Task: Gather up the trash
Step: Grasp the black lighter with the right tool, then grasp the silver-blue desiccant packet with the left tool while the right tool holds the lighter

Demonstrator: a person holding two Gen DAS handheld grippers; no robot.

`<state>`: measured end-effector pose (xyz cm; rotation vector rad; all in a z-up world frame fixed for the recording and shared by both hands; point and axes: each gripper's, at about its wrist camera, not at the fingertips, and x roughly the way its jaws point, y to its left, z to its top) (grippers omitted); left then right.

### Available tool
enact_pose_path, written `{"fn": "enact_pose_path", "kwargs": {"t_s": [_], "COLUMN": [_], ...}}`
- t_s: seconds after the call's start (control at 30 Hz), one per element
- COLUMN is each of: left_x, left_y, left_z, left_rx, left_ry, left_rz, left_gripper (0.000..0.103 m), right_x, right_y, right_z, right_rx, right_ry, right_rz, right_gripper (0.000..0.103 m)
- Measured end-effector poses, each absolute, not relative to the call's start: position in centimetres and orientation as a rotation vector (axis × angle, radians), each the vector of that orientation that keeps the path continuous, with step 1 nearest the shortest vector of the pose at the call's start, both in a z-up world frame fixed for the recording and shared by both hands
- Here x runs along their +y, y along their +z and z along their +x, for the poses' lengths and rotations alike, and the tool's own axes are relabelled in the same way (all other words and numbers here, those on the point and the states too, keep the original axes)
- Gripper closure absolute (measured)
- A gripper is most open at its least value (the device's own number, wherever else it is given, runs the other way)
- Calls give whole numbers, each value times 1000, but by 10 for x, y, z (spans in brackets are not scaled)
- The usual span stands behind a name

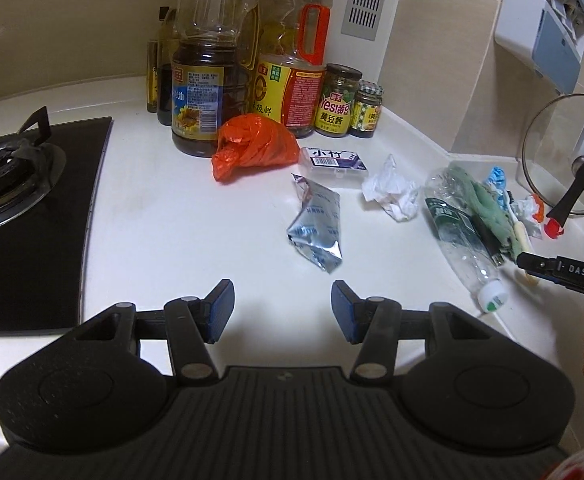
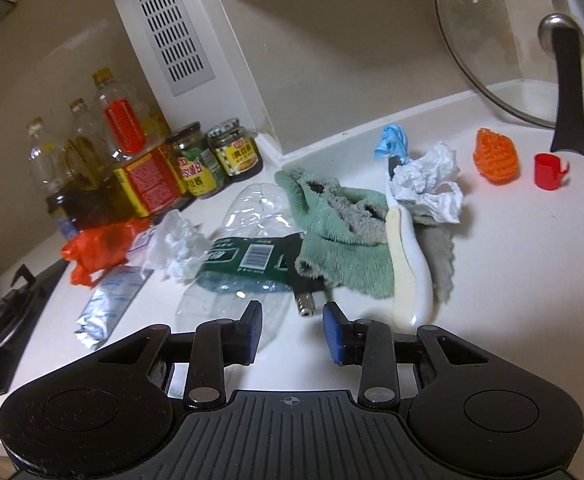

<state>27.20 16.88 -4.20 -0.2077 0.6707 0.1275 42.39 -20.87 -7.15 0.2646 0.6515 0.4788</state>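
While both grippers hover empty, crushed bottle [image 2: 248, 264] lies on counter [image 2: 511, 264].

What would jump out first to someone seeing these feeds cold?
Probably the litter strewn across the white counter: a crushed clear bottle lying beside a green cloth, crumpled tissue and a silver pouch mid-counter. The orange bag glows in front of the oil bottles at the back wall. Both claws hang open and empty.
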Motion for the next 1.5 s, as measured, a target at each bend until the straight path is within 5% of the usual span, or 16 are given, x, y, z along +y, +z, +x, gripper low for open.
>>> {"fn": "enact_pose_path", "kwargs": {"t_s": [0.63, 0.87, 1.0, 1.5], "left_x": [185, 179, 172, 157], "left_y": [-50, -52, -54, -78], "left_z": [314, 333, 345, 418], "left_rx": [703, 702, 698, 744], "left_ry": [75, 31, 6, -46], "left_rz": [-198, -173, -135, -10], "left_gripper": [54, 51, 44, 43], "right_x": [-177, -165, -167, -179], "right_y": [-91, -91, -88, -61], "right_z": [468, 465, 462, 432], "right_rx": [655, 644, 659, 647], "right_ry": [442, 441, 427, 395], "right_rz": [107, -22, 21, 232], "right_gripper": [68, 79, 80, 80]}}
